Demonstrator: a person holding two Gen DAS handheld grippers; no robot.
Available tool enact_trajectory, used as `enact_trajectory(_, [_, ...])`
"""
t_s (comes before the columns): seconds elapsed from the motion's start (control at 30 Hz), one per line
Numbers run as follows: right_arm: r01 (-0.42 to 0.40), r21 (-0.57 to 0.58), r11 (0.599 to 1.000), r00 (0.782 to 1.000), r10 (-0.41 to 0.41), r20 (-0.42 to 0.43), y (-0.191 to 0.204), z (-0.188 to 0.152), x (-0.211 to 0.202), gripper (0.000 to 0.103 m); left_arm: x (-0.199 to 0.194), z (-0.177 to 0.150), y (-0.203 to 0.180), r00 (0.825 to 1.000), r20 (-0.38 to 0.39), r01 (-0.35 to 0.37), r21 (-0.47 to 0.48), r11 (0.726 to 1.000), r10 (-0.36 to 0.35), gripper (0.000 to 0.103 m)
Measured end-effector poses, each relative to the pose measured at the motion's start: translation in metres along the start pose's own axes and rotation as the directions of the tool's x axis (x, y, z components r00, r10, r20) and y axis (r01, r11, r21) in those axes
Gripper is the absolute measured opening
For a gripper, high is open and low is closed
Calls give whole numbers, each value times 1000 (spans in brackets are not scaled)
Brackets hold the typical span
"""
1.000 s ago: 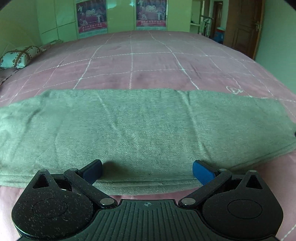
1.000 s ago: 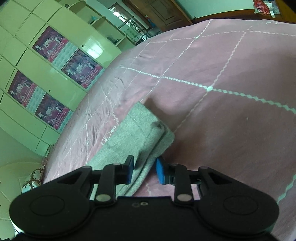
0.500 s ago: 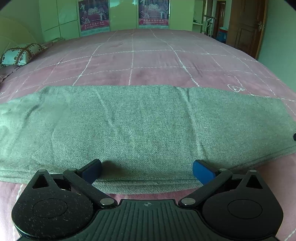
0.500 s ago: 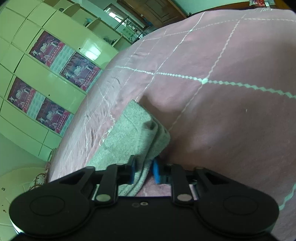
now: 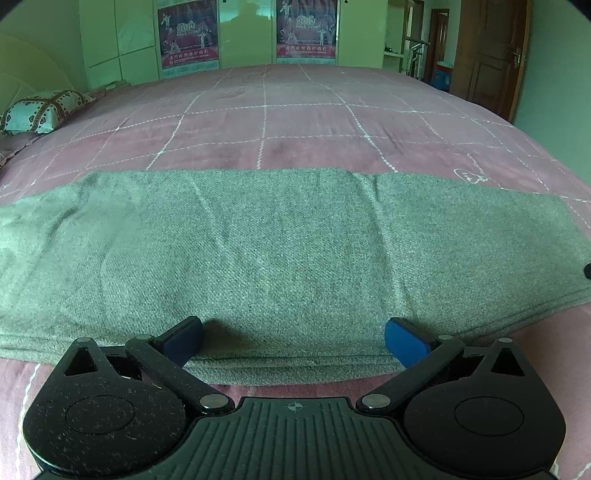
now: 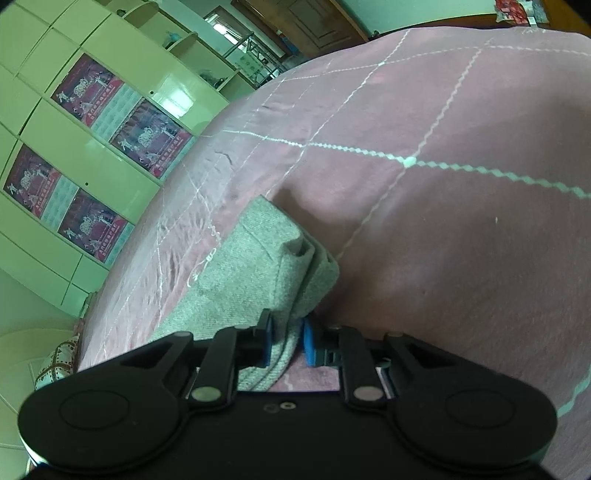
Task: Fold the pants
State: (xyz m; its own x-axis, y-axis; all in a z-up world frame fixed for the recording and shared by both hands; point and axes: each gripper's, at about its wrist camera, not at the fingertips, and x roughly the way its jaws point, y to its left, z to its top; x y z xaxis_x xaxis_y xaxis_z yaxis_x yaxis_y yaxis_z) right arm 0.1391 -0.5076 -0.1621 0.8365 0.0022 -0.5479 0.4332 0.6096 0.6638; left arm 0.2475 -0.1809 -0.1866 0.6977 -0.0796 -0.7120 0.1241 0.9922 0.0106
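Grey pants [image 5: 280, 258] lie folded lengthwise in a long band across the pink quilted bed [image 5: 266, 122]. My left gripper [image 5: 293, 338] stands open over the near hem of the band, its blue pads wide apart with cloth beneath them and nothing pinched. In the right wrist view the pants [image 6: 243, 273] end in a bunched, layered corner, slightly lifted off the quilt. My right gripper [image 6: 287, 345] is shut on that near edge of the pants, the blue pads pressing the cloth from both sides.
Pale green wardrobes with posters [image 5: 243, 33] line the far wall. A patterned pillow [image 5: 40, 110] lies at the bed's far left, and a brown door [image 5: 491, 55] stands at the right. Bare quilt [image 6: 461, 229] stretches to the right of the pants' end.
My right gripper's pads closed onto the pants' edge, and the corner bunched and rose a little. The left wrist view shifted slightly, showing more of the band; its jaws stayed wide.
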Motion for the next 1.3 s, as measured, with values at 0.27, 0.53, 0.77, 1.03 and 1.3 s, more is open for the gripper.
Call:
enact_trajectory(0.27, [42,-25,999,999,-42,-7,8,3,-1,6,1,-1,0,1000,4,1,0,1000,-1,103])
enact_trajectory(0.53, [-5,-108,994,1000,7,20,55,10,-14,4,-24,12,84,997,64,40,-58,998,-36,103])
enact_trajectory(0.77, [-111,-314,943,994,113,-11,172,-31,-5,4,-35,6,267,973,26,-221,-159,962,228,103])
enact_trajectory(1.03, [-314,-470,825,947,234,-222,300,-168,38,9,-59,-33,377,955,6,-280,-323,904,298,103])
enact_trajectory(1.3, [-472,-475,742,844,227,-486,310,-284,45,14,-67,-45,370,969,32,-220,-336,916,245,103])
